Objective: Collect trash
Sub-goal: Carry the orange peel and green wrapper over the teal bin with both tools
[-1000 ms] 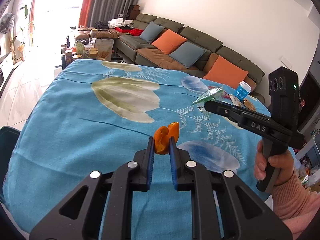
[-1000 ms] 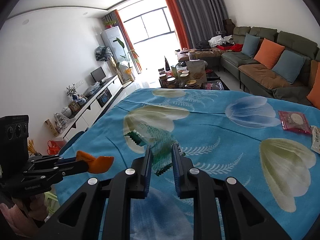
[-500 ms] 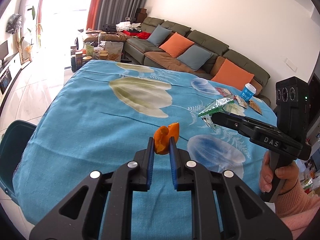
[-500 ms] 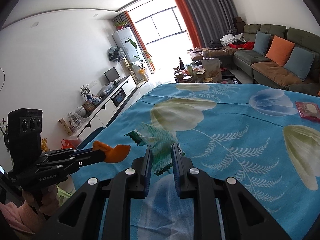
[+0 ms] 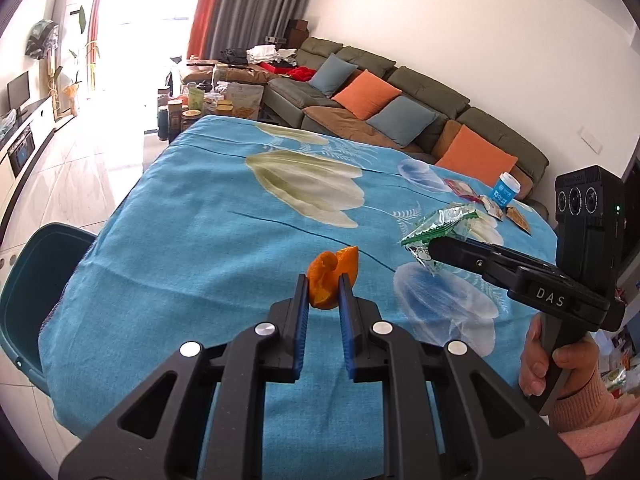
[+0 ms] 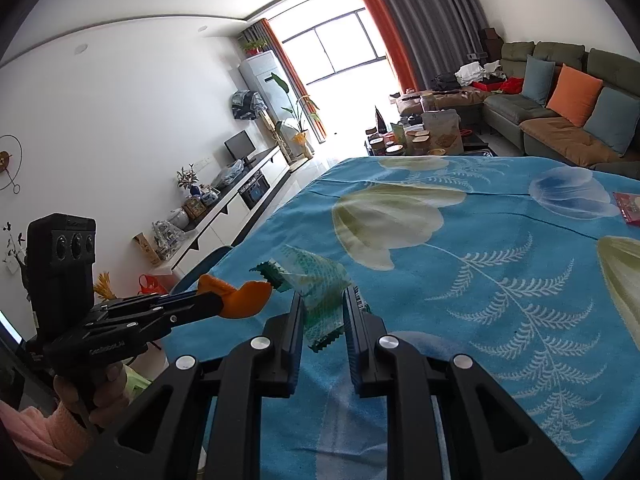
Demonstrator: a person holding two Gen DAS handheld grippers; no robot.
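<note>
Both tongs tilt downward, side by side. The left tongs pinch orange peel; the right tongs pinch a green wrapper.

Ahead of us the middle of the desk, under its blue flowered cloth, lies bare, so either tool could sweep across it freely. At the far right corner a cluster of packets and a blue cup crowds the edge, and the dark green bin stands just beside the near left corner. The two tools, left tool and right tool, hang close together, the orange peel almost touching the green wrapper, leaving little room between them.
</note>
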